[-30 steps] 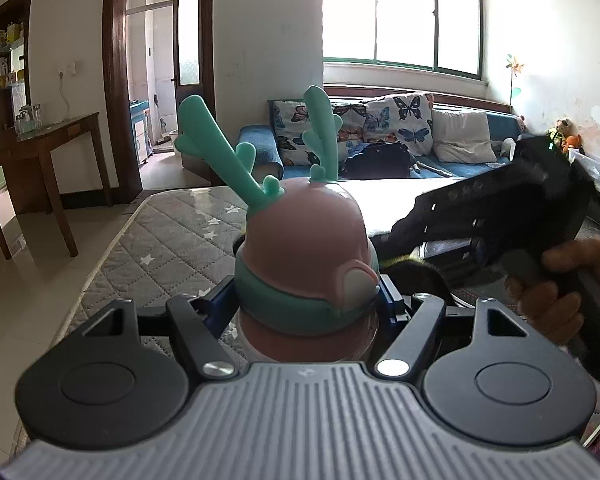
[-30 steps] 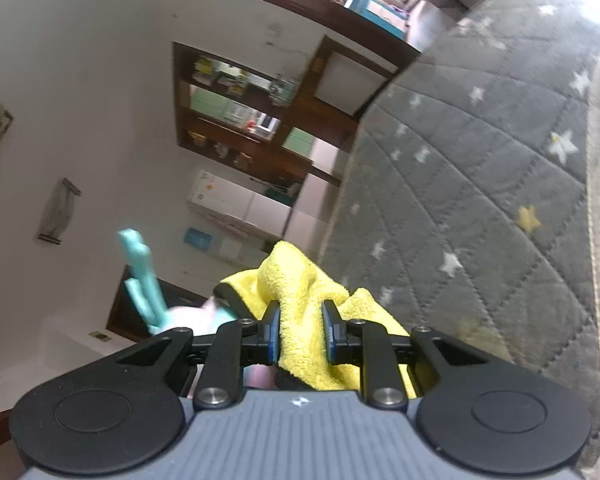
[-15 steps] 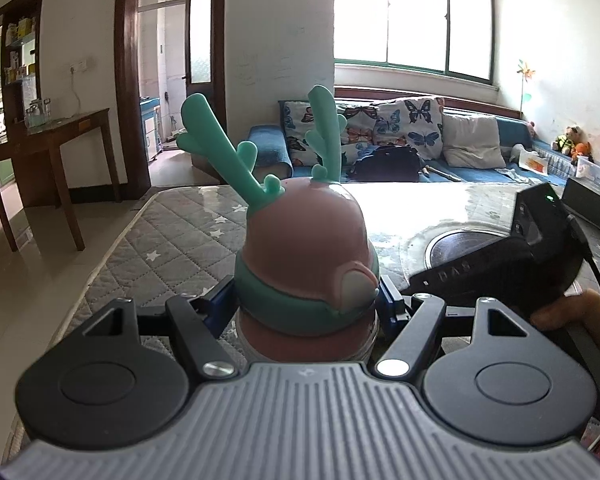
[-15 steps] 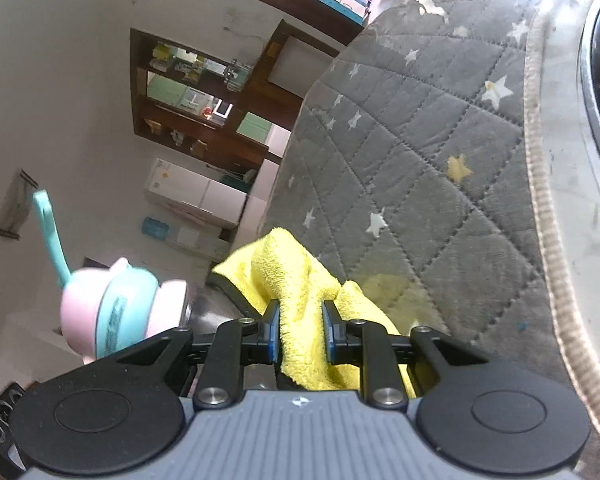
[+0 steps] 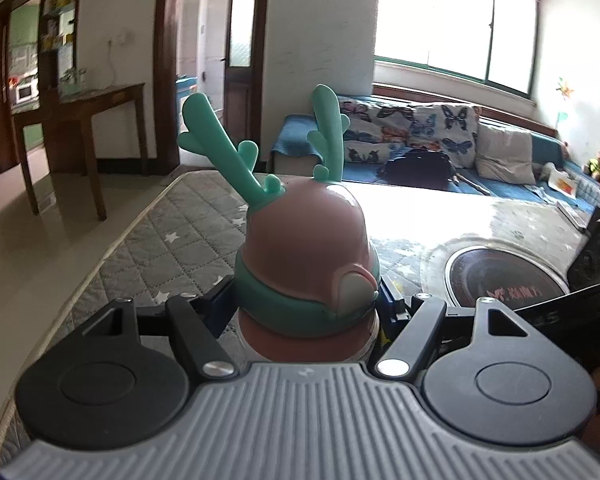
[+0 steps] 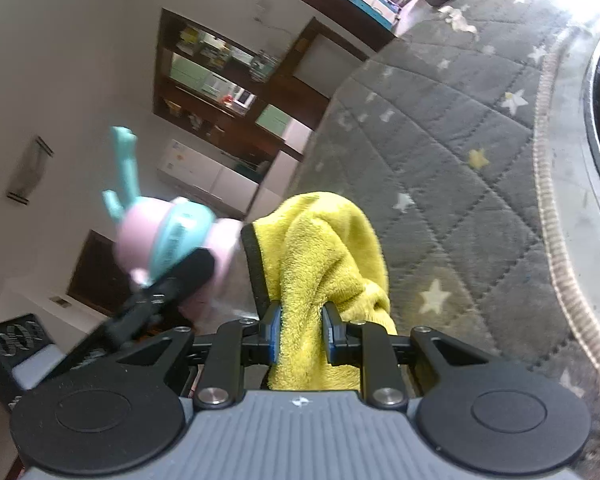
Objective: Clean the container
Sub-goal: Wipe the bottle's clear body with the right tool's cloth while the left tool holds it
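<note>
Your left tongs (image 5: pixel 306 308) are closed on the pink bottle (image 5: pixel 306 256), gripping it at the body just under its teal band, so it is held up in the air over the bench (image 5: pixel 172 240), above the near left part of its grey quilted cover. The bottle's domed lid with two teal antlers is on, so you cannot see what is inside. Your right tongs (image 6: pixel 302 336) are pinched almost shut on the yellow cloth (image 6: pixel 324 248), which bunches up past the fingers.

Only the left view shows the sofa (image 5: pixel 440 148) under the window and the round black cooktop (image 5: pixel 504 280) set in the bench, half hidden behind the right tool. Only the right view shows the cloth; there the bottle appears blurred, just left of the cloth, and whether they touch cannot be told. The bottle's lower half is cut off in both views.
</note>
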`<state>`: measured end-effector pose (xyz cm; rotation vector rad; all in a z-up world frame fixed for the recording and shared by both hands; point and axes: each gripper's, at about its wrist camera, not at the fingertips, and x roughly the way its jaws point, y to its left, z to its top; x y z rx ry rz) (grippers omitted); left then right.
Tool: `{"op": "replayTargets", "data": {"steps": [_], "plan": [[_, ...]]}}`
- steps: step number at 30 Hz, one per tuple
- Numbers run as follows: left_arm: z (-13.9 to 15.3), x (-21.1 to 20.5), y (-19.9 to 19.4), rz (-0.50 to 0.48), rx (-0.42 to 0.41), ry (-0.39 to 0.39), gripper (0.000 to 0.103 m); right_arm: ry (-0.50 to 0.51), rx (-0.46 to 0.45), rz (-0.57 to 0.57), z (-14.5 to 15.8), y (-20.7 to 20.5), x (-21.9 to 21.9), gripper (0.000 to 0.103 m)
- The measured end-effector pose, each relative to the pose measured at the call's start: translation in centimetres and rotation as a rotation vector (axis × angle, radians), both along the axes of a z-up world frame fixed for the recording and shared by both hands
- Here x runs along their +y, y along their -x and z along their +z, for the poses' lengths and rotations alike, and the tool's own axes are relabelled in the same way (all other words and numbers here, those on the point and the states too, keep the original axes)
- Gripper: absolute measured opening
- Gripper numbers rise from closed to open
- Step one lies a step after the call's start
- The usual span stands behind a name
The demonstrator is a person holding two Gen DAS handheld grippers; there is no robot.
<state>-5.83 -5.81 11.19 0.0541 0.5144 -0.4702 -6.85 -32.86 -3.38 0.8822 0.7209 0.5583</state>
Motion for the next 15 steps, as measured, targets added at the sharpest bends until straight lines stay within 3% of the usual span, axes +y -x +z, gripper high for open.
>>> {"op": "replayTargets", "data": {"steps": [7, 15], "plan": [[0.4, 0.4, -1.3, 0.051, 0.044, 0.036, 0.072, -0.035, -0.072, 0.031, 2.4, 0.4, 0.5, 0.02], [0.5, 0.0, -1.8, 0.072, 0.054, 0.039, 0.072, 0.072, -0.101, 0.059, 2.6, 0.7, 2.9, 0.02]]}}
